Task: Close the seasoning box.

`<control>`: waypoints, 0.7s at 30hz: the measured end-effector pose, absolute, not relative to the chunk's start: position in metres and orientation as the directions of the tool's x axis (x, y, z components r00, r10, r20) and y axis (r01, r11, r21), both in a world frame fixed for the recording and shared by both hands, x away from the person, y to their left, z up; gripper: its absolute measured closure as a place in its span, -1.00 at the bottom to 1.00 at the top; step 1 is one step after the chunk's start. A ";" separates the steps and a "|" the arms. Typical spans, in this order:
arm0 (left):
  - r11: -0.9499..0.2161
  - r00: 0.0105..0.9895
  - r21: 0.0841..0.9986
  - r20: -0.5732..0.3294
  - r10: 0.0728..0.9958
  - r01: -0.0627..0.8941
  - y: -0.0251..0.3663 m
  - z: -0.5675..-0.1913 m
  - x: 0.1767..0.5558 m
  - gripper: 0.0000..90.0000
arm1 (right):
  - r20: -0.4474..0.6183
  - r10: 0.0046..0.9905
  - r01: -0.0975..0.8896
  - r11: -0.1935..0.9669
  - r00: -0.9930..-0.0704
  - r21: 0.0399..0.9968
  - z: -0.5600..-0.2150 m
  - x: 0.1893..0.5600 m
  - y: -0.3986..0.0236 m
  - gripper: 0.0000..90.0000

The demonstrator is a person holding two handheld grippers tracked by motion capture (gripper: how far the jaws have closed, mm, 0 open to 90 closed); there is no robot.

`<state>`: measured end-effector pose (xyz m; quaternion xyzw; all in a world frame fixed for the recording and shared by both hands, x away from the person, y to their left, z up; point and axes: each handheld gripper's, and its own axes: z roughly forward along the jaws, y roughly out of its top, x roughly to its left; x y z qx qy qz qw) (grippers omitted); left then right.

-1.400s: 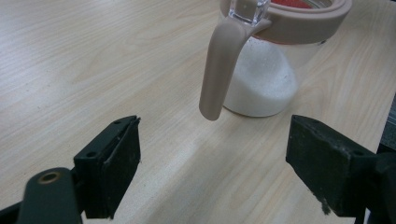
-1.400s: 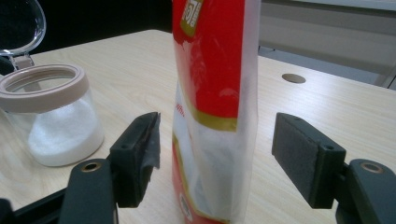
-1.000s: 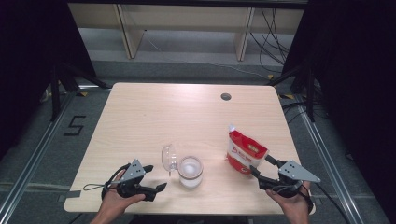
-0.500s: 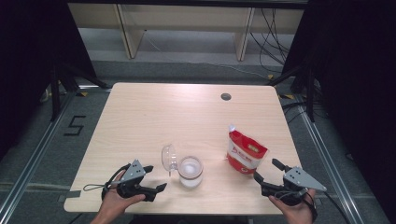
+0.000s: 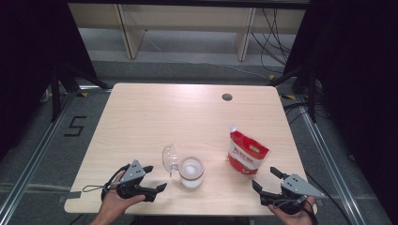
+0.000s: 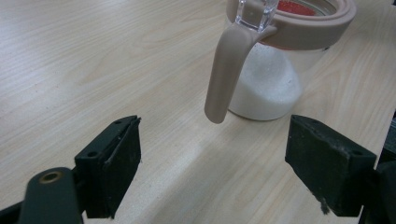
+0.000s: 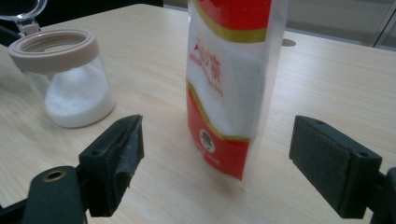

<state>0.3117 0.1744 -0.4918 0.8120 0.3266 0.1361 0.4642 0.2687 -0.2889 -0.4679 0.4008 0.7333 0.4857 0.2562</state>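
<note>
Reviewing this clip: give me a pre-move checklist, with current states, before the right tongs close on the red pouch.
1. Right tongs open: ok.
2. Red pouch lined up between the jaws: ok, though it stands ahead of them, not yet inside.
3. Pouch upright on the table: ok.
4. Jar lid flipped open: ok.
5. Left tongs open, holding nothing, beside the jar: ok.
6. Pouch top opened for pouring: cannot tell.

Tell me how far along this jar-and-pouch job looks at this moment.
Done: the jar stands with its lid flipped open and white powder already inside. In hand: nothing; the left tongs and right tongs are open, each short of its target. Left, probably: the upright red pouch appears untouched, so gripping and pouring seem still ahead.
</note>
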 end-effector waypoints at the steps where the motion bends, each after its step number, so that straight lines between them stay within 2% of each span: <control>1: -0.361 0.753 0.844 -0.075 0.654 0.398 0.175 -0.492 0.312 -0.60 | 0.019 0.840 0.348 0.204 -0.542 0.915 -0.468 0.267 -0.288 -0.58; 3: -0.336 0.734 0.844 -0.095 0.673 0.418 0.174 -0.491 0.310 -0.60 | 0.001 0.835 0.331 0.217 -0.551 0.918 -0.468 0.267 -0.288 -0.57; 4: -0.338 0.740 0.848 -0.092 0.666 0.409 0.174 -0.490 0.311 -0.60 | 0.030 0.840 0.359 0.199 -0.542 0.912 -0.468 0.265 -0.287 -0.57; 8: -0.332 0.738 0.853 -0.088 0.669 0.403 0.174 -0.489 0.310 -0.52 | 0.021 0.837 0.361 0.212 -0.546 0.908 -0.469 0.261 -0.287 -0.55; 9: -0.336 0.738 0.853 -0.083 0.669 0.400 0.175 -0.489 0.310 -0.51 | -0.007 0.832 0.342 0.235 -0.554 0.910 -0.468 0.261 -0.289 -0.55; 10: -0.325 0.731 0.856 -0.088 0.677 0.403 0.175 -0.488 0.309 -0.50 | 0.025 0.837 0.362 0.209 -0.546 0.909 -0.468 0.259 -0.287 -0.55; 12: -0.322 0.732 0.856 -0.092 0.675 0.404 0.176 -0.487 0.309 -0.49 | -0.015 0.828 0.327 0.238 -0.560 0.915 -0.468 0.260 -0.289 -0.55; 15: -0.332 0.739 0.858 -0.079 0.669 0.393 0.178 -0.486 0.310 -0.42 | 0.021 0.832 0.358 0.216 -0.555 0.908 -0.469 0.257 -0.287 -0.54; 18: -0.320 0.735 0.858 -0.093 0.671 0.401 0.179 -0.484 0.308 -0.26 | -0.005 0.825 0.348 0.243 -0.565 0.906 -0.469 0.255 -0.286 -0.53; 19: -0.318 0.735 0.859 -0.095 0.671 0.401 0.179 -0.484 0.307 -0.21 | 0.020 0.827 0.369 0.229 -0.562 0.901 -0.469 0.254 -0.285 -0.53; 21: -0.315 0.738 0.865 -0.090 0.668 0.391 0.179 -0.481 0.306 -0.03 | 0.015 0.824 0.364 0.233 -0.566 0.901 -0.469 0.252 -0.284 -0.53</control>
